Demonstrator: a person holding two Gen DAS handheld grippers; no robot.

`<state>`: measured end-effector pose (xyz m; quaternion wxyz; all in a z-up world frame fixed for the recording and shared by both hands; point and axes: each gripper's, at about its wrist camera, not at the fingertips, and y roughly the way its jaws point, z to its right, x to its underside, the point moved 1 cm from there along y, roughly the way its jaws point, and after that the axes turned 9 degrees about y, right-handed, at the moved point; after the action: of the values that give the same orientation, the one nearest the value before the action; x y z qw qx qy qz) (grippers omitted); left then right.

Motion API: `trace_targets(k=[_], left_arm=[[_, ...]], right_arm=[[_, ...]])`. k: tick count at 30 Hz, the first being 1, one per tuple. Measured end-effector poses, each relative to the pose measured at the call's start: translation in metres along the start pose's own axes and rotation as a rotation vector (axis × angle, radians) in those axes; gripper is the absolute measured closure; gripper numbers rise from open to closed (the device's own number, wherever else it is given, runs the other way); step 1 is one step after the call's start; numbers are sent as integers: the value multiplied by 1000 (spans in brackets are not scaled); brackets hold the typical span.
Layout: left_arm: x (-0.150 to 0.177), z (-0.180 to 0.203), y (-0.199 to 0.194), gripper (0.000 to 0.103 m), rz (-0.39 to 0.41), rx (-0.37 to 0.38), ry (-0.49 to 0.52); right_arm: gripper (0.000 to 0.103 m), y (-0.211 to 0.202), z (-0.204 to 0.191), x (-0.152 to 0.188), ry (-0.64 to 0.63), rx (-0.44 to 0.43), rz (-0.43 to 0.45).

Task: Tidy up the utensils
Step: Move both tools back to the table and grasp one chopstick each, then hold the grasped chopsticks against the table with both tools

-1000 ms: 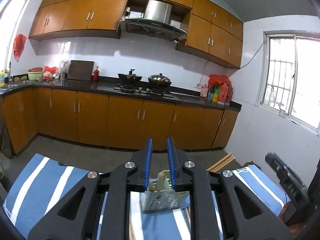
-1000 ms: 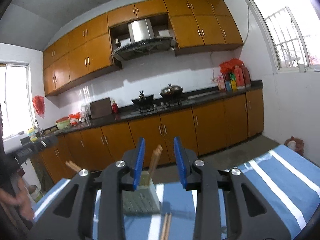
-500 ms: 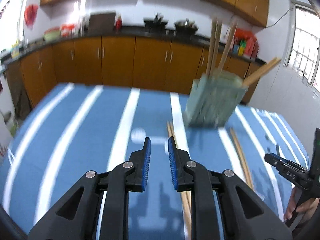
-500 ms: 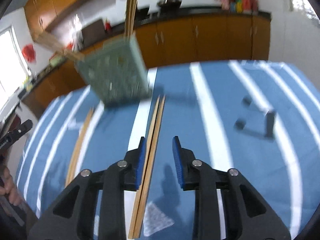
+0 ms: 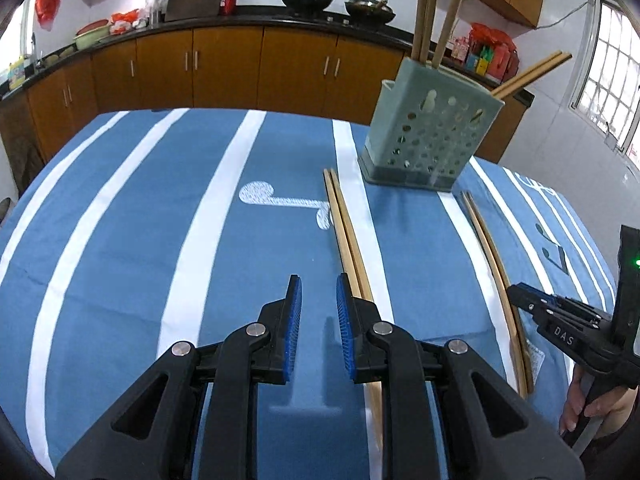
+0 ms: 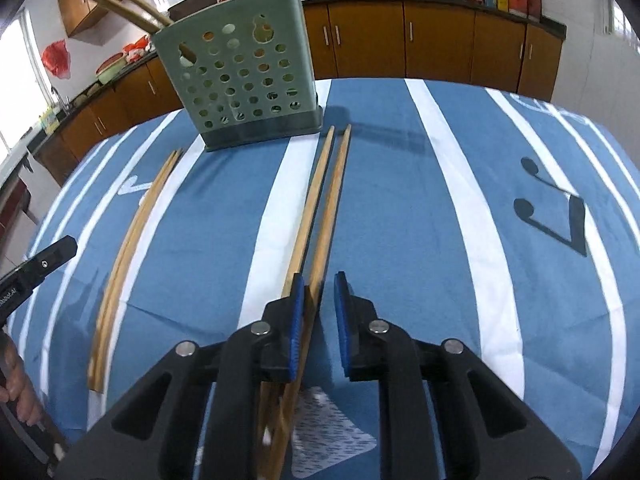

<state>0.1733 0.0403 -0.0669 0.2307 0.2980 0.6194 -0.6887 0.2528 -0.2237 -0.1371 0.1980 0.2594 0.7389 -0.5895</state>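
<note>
A green perforated holder (image 5: 424,140) (image 6: 248,80) stands on the blue striped cloth with several chopsticks (image 5: 428,8) upright in it. Two chopstick pairs lie flat in front of it. My right gripper (image 6: 318,280) (image 5: 520,294) is low over one pair (image 6: 324,200) (image 5: 488,264), its jaws closing onto one chopstick that rests against the left pad. The other stick runs under the left finger. My left gripper (image 5: 318,280) (image 6: 60,248) hovers beside the second pair (image 5: 344,232) (image 6: 132,240), jaws narrowly open with nothing between them.
The table (image 5: 120,220) ends just behind the holder, with brown kitchen cabinets (image 5: 224,68) and a dark counter beyond. A person's hand (image 5: 592,404) holds the right gripper's handle at the near right edge. A window (image 5: 612,60) is on the right wall.
Both grippers have tipped down from facing the kitchen and sunk to the cloth. The right jaws have narrowed around a chopstick, and that pair's far ends have spread apart.
</note>
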Motion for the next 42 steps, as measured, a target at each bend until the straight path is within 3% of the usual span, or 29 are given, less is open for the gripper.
trace_targets(k=[5,10,16,31,35,42], left_arm=[[4,4,7,84,-25,37,-1],[8,10,13,84,-49,74,9],[13,22,21,84,-79,95,40],[14,30,28,86,-98,1,103],[13,28,30,95,-95,-43,111],[-4,0,43,96,-101,-96,47]], right_arm=[[95,0,15,-5,31,54,18],[95,-5,53,-13,160,147,52],[95,-9,64,-13,169,154,58],[91,-8,56,-11,125,154,58],[91,-7,53,-10,101,156,61],[95,-5,46,-12,66,120,54]])
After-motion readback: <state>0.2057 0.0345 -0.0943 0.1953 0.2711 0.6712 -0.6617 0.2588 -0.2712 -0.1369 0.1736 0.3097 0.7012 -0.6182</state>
